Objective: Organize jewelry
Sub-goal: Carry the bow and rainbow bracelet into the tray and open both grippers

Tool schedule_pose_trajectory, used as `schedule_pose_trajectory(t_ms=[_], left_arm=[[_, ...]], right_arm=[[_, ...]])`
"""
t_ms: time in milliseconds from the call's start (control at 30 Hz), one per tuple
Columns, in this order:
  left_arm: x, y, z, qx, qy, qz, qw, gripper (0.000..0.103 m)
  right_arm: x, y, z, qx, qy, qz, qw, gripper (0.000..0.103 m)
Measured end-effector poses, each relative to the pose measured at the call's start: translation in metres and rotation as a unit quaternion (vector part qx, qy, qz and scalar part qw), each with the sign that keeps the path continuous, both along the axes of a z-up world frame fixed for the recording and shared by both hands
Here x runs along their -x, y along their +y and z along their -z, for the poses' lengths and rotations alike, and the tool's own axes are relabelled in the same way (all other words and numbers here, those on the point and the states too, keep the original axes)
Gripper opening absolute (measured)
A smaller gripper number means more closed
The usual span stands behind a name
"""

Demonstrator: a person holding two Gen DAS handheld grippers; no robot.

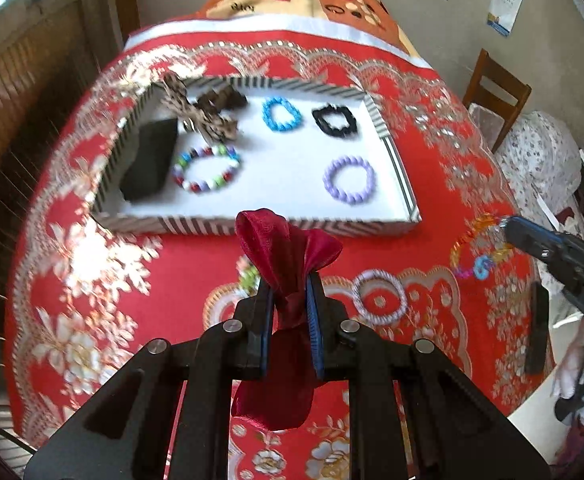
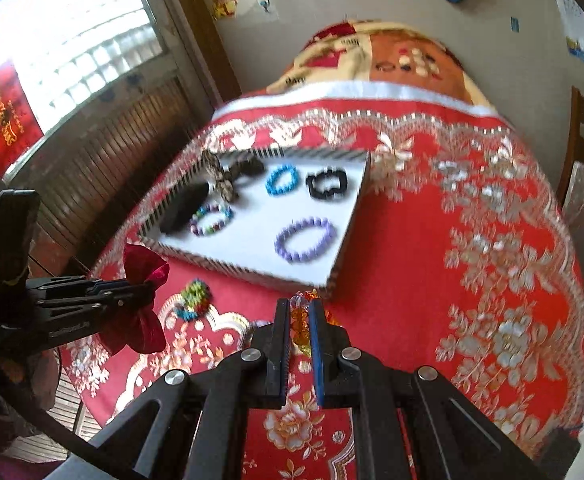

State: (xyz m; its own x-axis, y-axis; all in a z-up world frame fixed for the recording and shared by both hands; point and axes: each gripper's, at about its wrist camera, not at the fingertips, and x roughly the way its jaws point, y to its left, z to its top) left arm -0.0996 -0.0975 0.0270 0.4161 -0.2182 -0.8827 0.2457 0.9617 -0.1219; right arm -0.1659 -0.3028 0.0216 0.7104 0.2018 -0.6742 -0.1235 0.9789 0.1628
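Observation:
My left gripper [image 1: 290,280] is shut on a dark red satin bow [image 1: 288,248] and holds it above the cloth, just in front of the striped white tray [image 1: 276,224]. It also shows in the right wrist view [image 2: 148,284] with the bow [image 2: 144,272]. My right gripper [image 2: 299,306] is shut on an orange and clear bead bracelet [image 2: 300,320], lifted near the tray's front right corner [image 2: 331,276]; the left wrist view shows the bracelet [image 1: 477,248] hanging from its tip [image 1: 507,226]. The tray holds blue [image 1: 282,114], black [image 1: 335,120], purple [image 1: 348,179] and multicolour [image 1: 207,169] bracelets.
A leopard-print bow [image 1: 202,114] and a black block [image 1: 150,160] sit at the tray's left. A white-pink ring [image 1: 379,297] and a green-blue bead piece [image 2: 194,298] lie on the red flowered tablecloth [image 1: 431,128]. A wooden chair [image 1: 495,94] stands at the right.

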Motion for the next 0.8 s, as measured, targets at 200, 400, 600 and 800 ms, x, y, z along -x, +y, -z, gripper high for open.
schedule_pose_trajectory(t_ms=[200,400,600,800], left_arm=[[-0.015,0.006,-0.013,-0.014,-0.021,-0.008,0.9996,0.014],[-0.029,0.007,-0.018,-0.027,-0.035,-0.014,0.9989,0.014],[-0.044,0.01,-0.016,-0.031,-0.037,-0.022,0.9986,0.014],[-0.058,0.012,-0.012,-0.032,-0.034,-0.027,0.9986,0.014]], right_arm=[[-0.005,0.008,-0.026,0.006,-0.024,-0.009,1.0,0.008],[-0.016,0.016,-0.036,0.009,-0.033,-0.015,0.999,0.008],[-0.03,0.019,-0.04,0.006,-0.034,-0.019,0.999,0.008],[-0.048,0.026,-0.042,0.007,-0.034,-0.024,0.999,0.008]])
